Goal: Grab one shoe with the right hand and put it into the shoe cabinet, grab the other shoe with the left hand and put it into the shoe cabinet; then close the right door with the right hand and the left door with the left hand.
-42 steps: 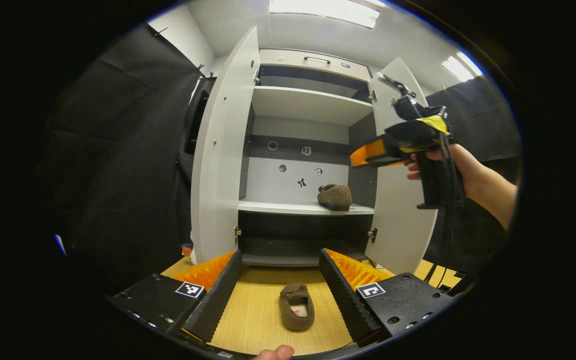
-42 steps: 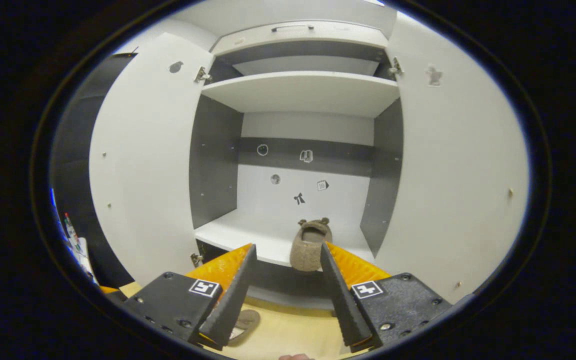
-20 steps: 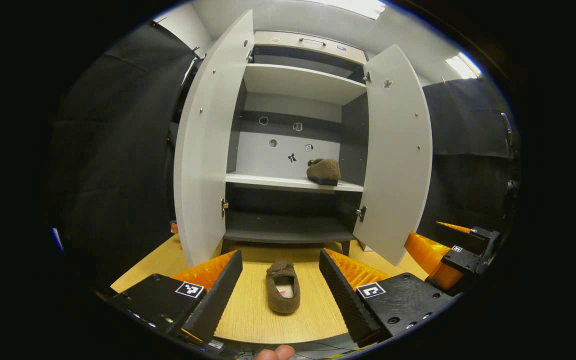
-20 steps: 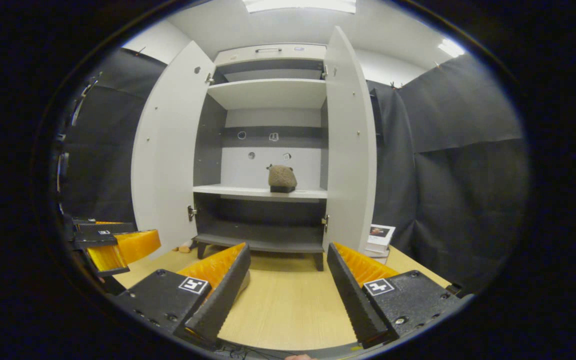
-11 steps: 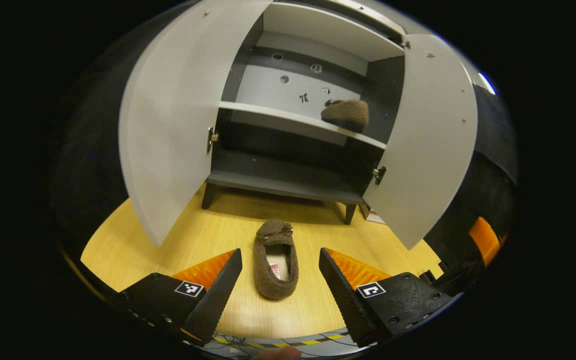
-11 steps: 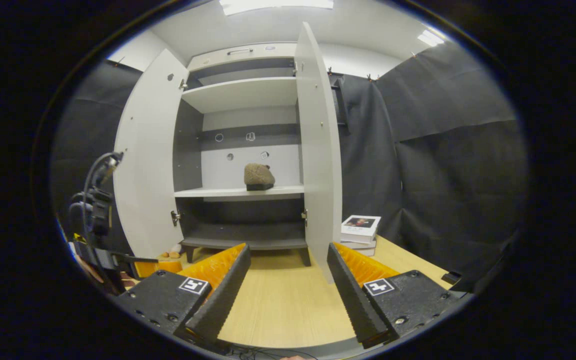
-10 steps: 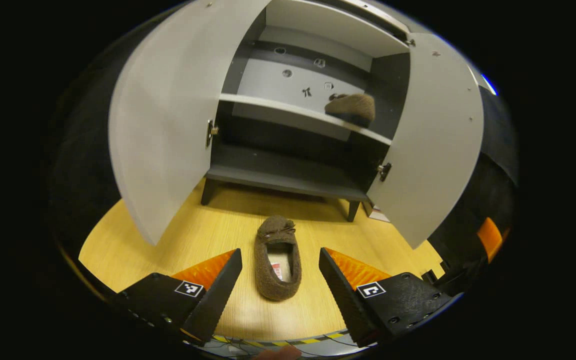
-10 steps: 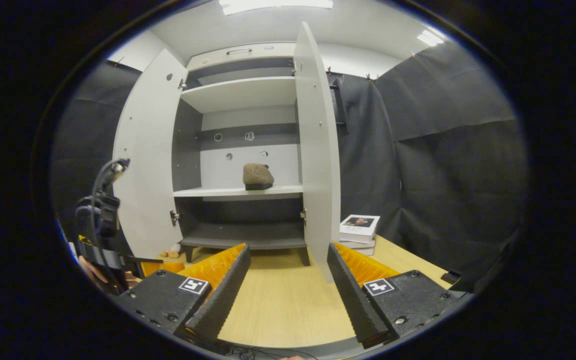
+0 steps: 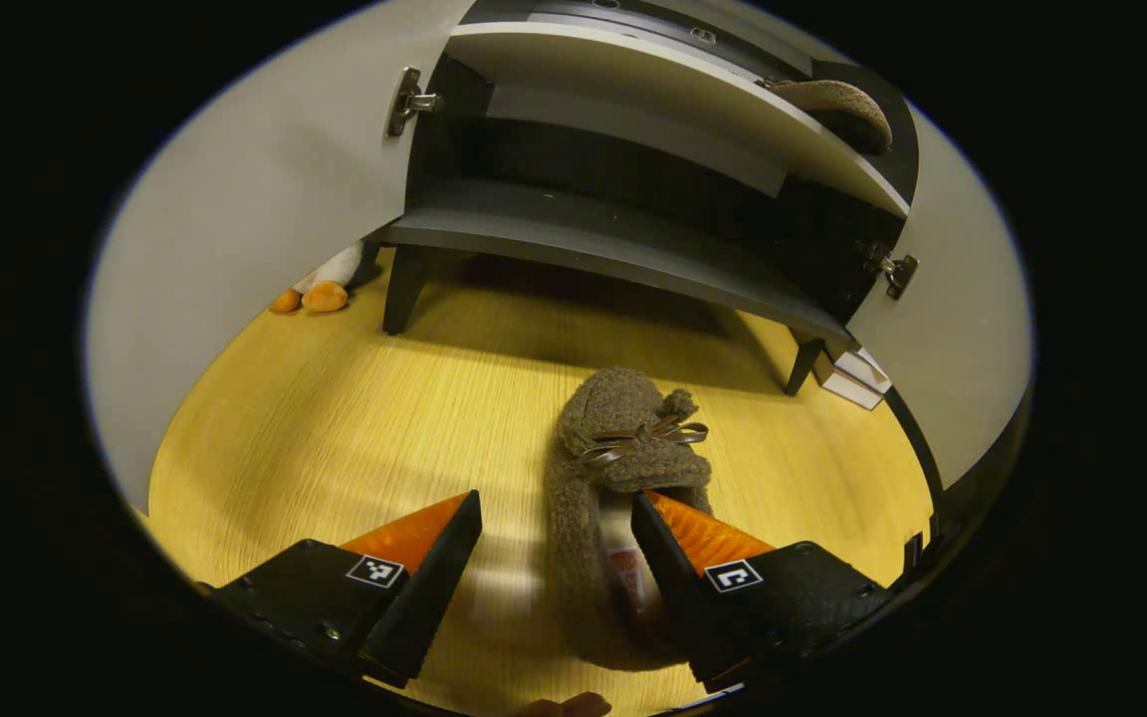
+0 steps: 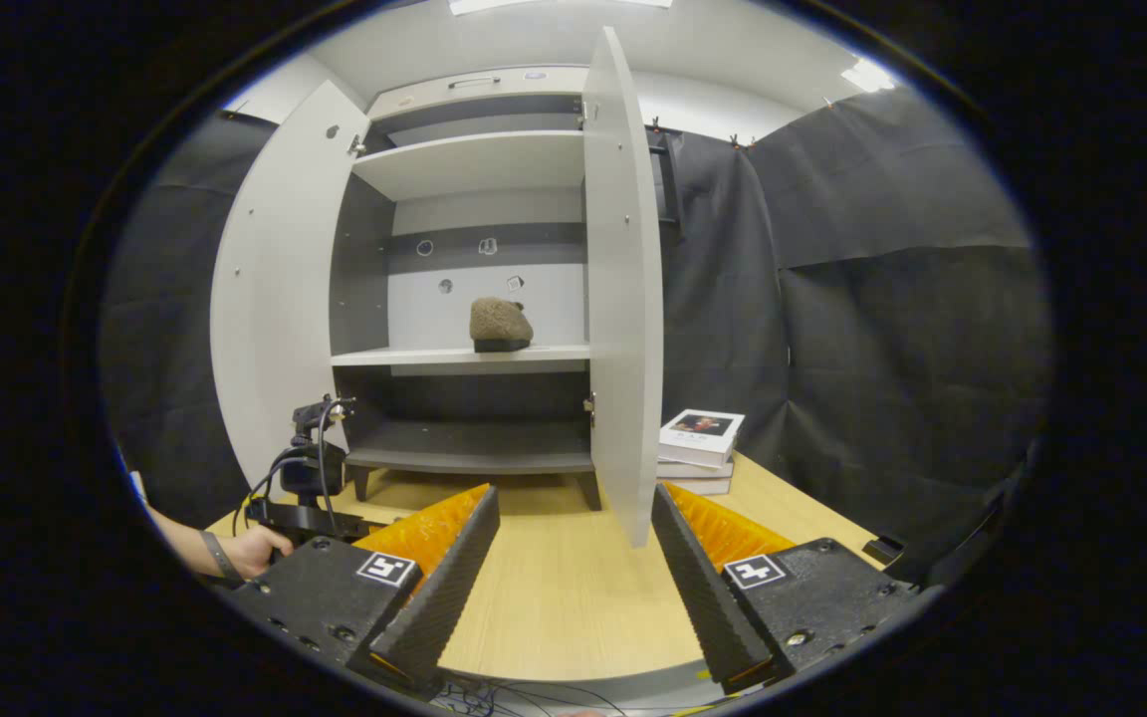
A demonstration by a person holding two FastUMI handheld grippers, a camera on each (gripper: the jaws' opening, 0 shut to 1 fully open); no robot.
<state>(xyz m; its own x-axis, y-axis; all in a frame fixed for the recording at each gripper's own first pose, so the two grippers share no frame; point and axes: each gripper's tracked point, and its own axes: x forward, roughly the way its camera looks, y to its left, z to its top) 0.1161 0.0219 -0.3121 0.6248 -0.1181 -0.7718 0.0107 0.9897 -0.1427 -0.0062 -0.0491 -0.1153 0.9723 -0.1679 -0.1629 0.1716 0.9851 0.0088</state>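
A brown fuzzy slipper (image 9: pixel 623 418) with a small bow lies on the wooden table in front of the open shoe cabinet (image 9: pixel 633 249). My left gripper (image 9: pixel 556 503) is open and low over it. Its right finger (image 9: pixel 673 528) sits in the slipper's opening, and its left finger (image 9: pixel 434 558) stands outside the slipper's left wall. The second slipper (image 10: pixel 499 324) rests on the white middle shelf (image 10: pixel 454 357); it is also in the left gripper view (image 9: pixel 832 100). My right gripper (image 10: pixel 573 508) is open and empty above the table, back from the cabinet. A hand (image 10: pixel 250 548) holds the left gripper (image 10: pixel 310 478) low at the left.
Both white doors stand open: the left door (image 10: pixel 270 299) and the right door (image 10: pixel 623 299), which is seen edge-on. A stack of books (image 10: pixel 698 433) lies on the table right of the cabinet. A small orange and white toy (image 9: pixel 320 289) sits by the cabinet's left leg.
My left gripper has dropped and moved forward onto the table slipper; its right finger is now inside the opening. The right gripper has hardly moved.
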